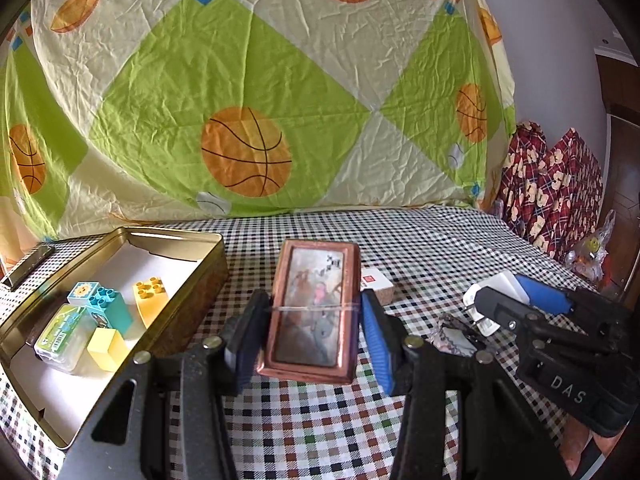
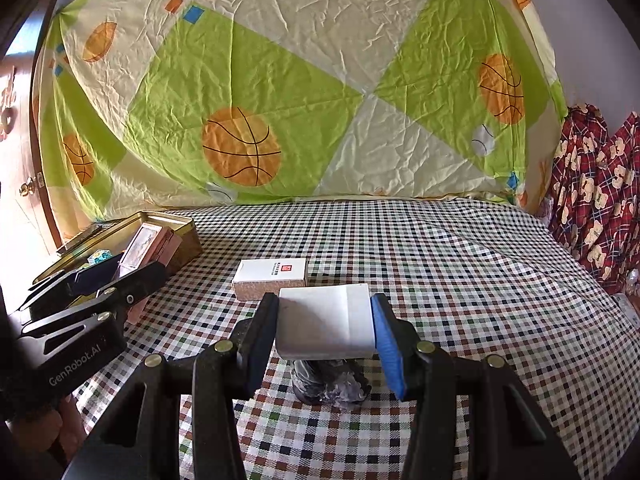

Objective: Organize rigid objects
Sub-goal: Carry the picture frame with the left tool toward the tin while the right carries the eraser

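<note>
Checked cloth covers the bench, and a basketball-print sheet hangs behind it; red patterned fabric sits at the far right.

We list, on the left: an open gold tin with a white lining. Inside it we count a teal brick, a yellow studded brick, a plain yellow block, a small tile with a sun picture and a clear plastic case. The tin's lid lies just beyond its left end.

Our left claw is closed on a copper-framed box with a picture on its face, both pads against its long sides. The box is just right of the tin; from the right wrist view it appears raised beside the tin's rim, though we cannot tell whether its lower edge touches the cloth.

Our right claw grips a white charger, pads on both flanks; the left view shows its metal prongs. Below it on the cloth lies a crumpled dark wrapper.

Between the two claws, resting flat on the cloth: a white carton with a small red mark and a speckled side.
</note>
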`<act>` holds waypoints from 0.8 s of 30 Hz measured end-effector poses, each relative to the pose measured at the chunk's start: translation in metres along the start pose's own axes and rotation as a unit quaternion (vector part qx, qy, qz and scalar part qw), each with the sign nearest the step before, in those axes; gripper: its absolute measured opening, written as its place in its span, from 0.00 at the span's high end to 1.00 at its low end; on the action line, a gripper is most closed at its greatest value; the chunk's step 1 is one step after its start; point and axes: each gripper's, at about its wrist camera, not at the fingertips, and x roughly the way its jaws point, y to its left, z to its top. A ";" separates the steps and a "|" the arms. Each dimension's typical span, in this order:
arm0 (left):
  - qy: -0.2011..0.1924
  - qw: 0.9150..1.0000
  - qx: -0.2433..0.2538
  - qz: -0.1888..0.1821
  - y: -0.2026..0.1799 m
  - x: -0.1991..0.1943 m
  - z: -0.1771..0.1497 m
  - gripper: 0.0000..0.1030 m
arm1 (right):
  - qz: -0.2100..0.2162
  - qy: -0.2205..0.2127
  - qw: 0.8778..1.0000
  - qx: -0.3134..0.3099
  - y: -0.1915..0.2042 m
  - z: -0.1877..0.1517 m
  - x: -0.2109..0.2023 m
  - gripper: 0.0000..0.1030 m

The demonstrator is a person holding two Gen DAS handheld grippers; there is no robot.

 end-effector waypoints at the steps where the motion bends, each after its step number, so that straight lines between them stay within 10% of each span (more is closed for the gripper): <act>1: -0.003 1.000 -0.001 0.002 0.001 -0.002 0.000 0.55 | 0.000 -0.002 1.000 0.000 0.001 0.000 -0.001 0.52; 24: -0.026 0.999 -0.020 0.013 0.024 -0.017 -0.003 0.55 | 0.035 -0.063 0.997 -0.001 0.034 -0.002 -0.018 0.52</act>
